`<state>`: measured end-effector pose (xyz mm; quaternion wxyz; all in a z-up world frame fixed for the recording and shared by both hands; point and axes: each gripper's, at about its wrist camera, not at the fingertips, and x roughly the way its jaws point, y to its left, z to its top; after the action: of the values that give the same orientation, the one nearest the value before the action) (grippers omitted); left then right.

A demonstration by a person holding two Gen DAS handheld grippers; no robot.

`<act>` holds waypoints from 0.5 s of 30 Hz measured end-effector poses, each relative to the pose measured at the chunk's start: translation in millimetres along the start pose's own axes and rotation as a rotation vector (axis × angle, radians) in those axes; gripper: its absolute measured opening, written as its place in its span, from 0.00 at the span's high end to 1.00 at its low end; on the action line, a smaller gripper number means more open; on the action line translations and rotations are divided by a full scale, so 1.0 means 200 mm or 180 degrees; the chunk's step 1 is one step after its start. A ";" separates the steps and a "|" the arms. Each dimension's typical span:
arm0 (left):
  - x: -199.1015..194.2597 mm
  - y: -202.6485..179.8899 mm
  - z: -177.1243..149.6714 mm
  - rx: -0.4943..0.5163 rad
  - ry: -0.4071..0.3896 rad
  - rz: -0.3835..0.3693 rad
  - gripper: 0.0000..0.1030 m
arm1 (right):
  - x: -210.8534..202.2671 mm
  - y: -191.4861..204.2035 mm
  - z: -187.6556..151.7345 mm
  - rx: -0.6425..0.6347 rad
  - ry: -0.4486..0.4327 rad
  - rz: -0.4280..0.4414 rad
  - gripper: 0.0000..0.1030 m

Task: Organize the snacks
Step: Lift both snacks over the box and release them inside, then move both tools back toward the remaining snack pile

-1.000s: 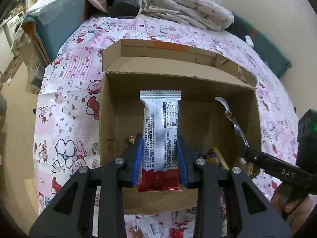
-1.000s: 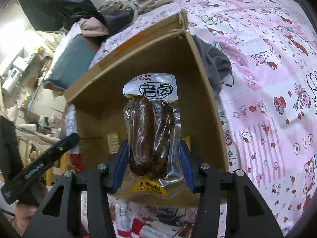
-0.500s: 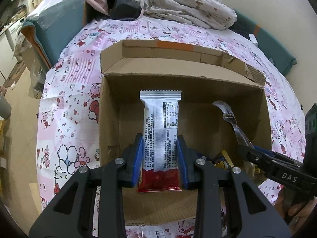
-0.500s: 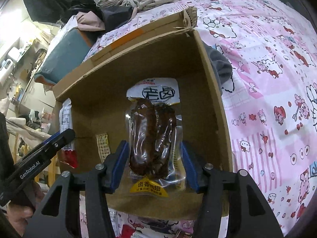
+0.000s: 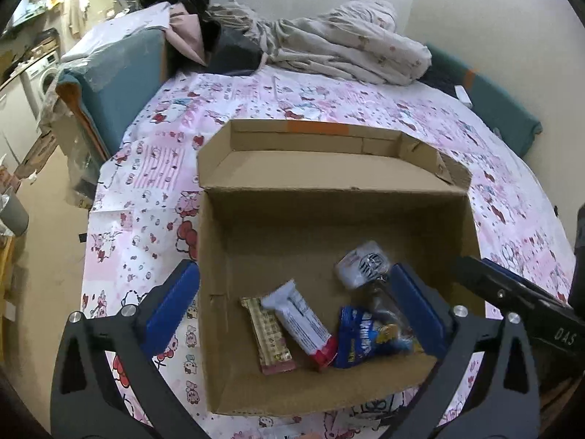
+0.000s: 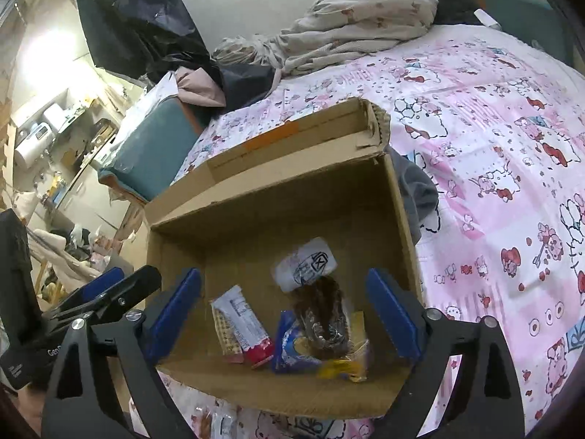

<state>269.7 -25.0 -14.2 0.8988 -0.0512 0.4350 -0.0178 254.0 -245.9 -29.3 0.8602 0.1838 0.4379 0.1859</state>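
Cardboard box (image 5: 329, 219) sits on the bedsheet (image 5: 153, 190), its flap (image 5: 321, 168) folded back on the far side, w/ crumpled bedding (image 5: 340, 51) heaped well behind it. Inside, along the near wall, packets lie side by side, left to right in the left wrist view: wafer bar (image 5: 268, 333), then snack bar (image 5: 301, 322) touching it, then cookie pack (image 5: 360, 336), w/ sausage pack (image 6: 321, 311) partly over the cookie pack & reaching farthest back. Both grippers hang above the box's near edge, left gripper (image 5: 296, 307) straddling the box's left wall, right gripper (image 6: 289, 314) over the sausage pack.
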 end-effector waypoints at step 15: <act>-0.10 0.08 -0.04 -0.0170 -0.0019 -0.0055 0.01 | -0.15 -0.02 -0.01 0.0144 -0.0146 0.0035 0.09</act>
<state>250.7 -8.3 -5.4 0.8982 -0.0791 0.4322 -0.0138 236.7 -264.4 -11.0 0.8646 0.2099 0.4211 0.1764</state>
